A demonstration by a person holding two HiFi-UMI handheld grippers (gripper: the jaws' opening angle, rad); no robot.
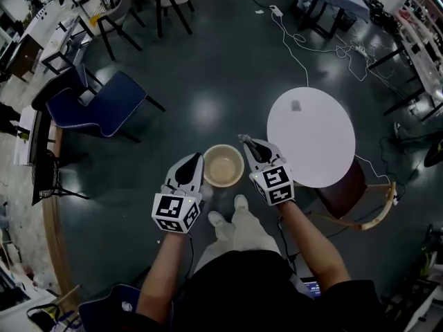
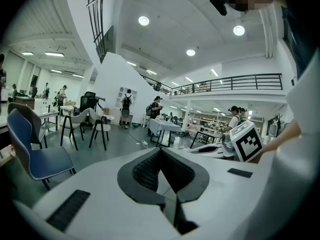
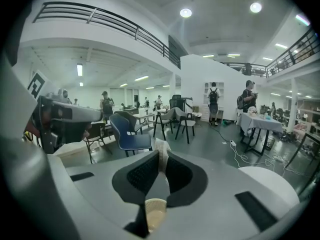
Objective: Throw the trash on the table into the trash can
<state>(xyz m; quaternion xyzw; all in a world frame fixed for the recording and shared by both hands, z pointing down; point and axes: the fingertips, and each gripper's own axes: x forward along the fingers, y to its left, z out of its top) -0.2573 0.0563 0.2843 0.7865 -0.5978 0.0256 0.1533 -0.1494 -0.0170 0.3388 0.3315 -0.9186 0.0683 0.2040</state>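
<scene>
In the head view a round beige trash can [image 1: 223, 165] stands on the dark floor, just ahead of the person's feet. My right gripper [image 1: 244, 141] hangs over its right rim. It is shut on a pale scrap of paper [image 3: 161, 151] that sticks up between its tips [image 3: 161, 156]. My left gripper [image 1: 194, 160] is at the can's left rim, jaws shut with nothing seen between them [image 2: 160, 152]. The white round table [image 1: 325, 147] stands to the right, with one small grey bit of trash [image 1: 296, 106] on its far side.
A blue chair [image 1: 104, 106] stands at the left and a wooden chair [image 1: 360, 203] is tucked under the table's near side. White cables [image 1: 304, 43] trail over the floor behind the table. Desks and more chairs line the room's edges.
</scene>
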